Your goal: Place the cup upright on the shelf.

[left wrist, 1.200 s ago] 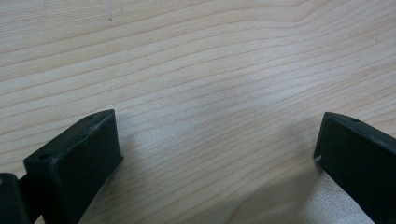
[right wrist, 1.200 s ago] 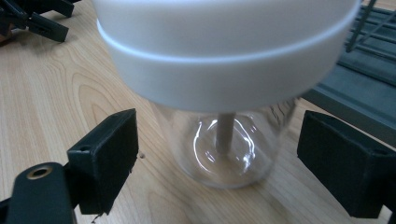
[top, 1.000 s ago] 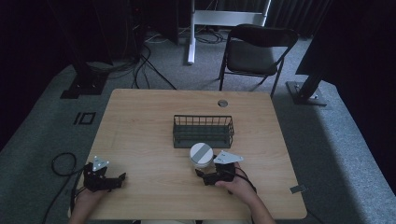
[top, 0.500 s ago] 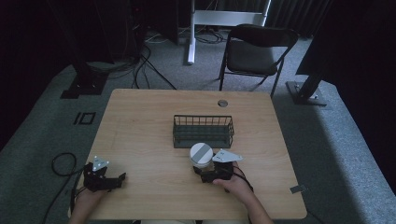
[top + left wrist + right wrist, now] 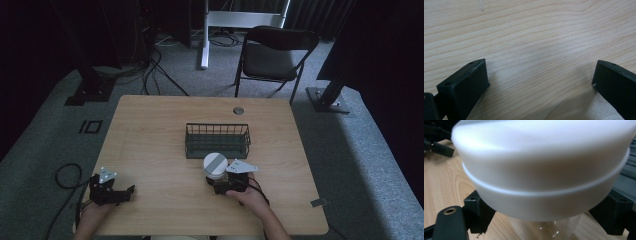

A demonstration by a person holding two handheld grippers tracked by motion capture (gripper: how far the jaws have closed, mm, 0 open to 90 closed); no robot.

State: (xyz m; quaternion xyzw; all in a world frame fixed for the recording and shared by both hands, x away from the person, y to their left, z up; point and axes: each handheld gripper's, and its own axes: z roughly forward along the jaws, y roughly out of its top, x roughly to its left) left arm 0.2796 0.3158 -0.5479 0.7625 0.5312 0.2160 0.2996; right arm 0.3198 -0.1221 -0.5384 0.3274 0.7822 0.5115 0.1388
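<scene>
A clear jar with a wide white lid (image 5: 215,164) stands on the wooden table (image 5: 150,130) just in front of a dark wire basket (image 5: 217,150). My right gripper (image 5: 218,180) is shut on the jar from the near side. In the right gripper view the lid (image 5: 541,165) looms close, the clear body shows under it, and the gripper (image 5: 544,222) has one jaw on each side of the body. My left gripper (image 5: 127,192) rests at the table's near left corner. Its jaws stand wide apart over bare wood in the left gripper view (image 5: 539,82).
The basket looks empty and sits near the table's middle. A round grommet (image 5: 238,110) is set in the table's far edge. A black folding chair (image 5: 272,55) stands behind the table, and cables lie on the carpet at the left.
</scene>
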